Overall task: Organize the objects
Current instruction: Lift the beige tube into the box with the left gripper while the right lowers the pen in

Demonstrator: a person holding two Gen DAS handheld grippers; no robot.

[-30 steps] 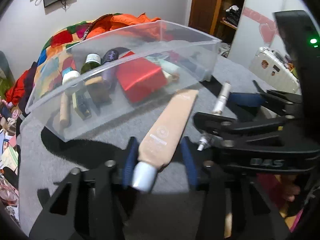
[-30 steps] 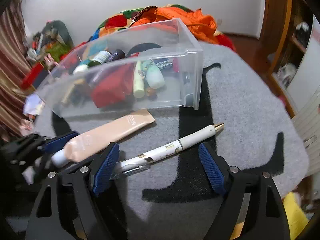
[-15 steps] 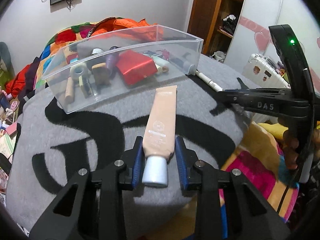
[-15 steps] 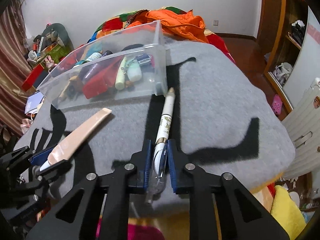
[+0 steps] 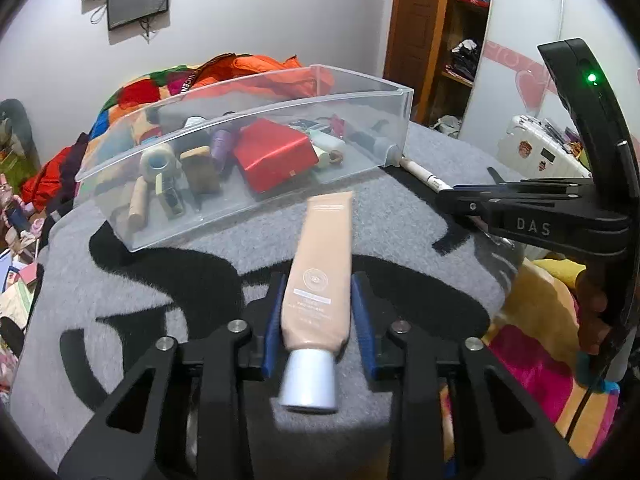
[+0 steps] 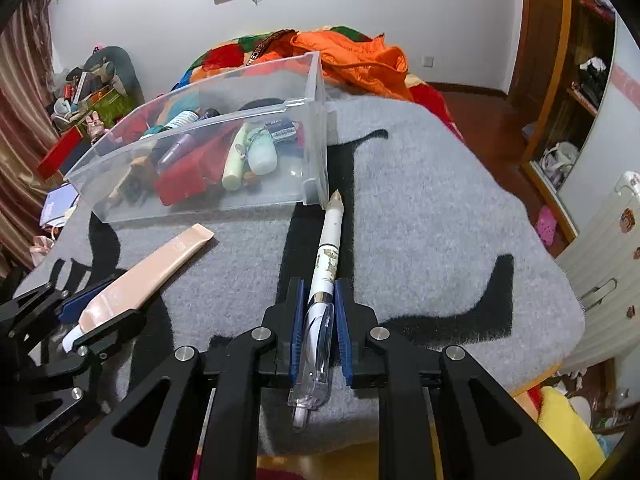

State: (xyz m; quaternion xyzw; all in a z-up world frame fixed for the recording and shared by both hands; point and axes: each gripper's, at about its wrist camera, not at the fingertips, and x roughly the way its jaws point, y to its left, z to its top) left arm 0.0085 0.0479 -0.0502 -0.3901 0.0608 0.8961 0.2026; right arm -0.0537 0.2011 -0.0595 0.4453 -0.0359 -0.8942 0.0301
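Gripping a beige tube (image 5: pixel 320 280), the left gripper (image 5: pixel 319 320) has its blue pads (image 5: pixel 273 322) closed against the tube's lower body just above the white cap (image 5: pixel 308 378), at the near edge of the grey-and-black blanket (image 5: pixel 160 280). Tube points away toward the bin, crimped end close to the bin's near wall, not touching.

Right gripper (image 6: pixel 318 320): blue pads pinched tight on a white pen (image 6: pixel 326 276), held at the clear clip end; barrel runs forward over the blanket (image 6: pixel 420 220). Pen tip lies just beside the near right corner of the clear plastic bin (image 6: pixel 312 120); contact there cannot be told.

Bin sits toward the far edge of the blanket. Inside: red box (image 5: pixel 272 156), small bottles, a pale green bottle (image 6: pixel 262 156), a cream tube (image 6: pixel 234 164). Behind the bin, an orange jacket (image 6: pixel 360 60) heaped on bedding.
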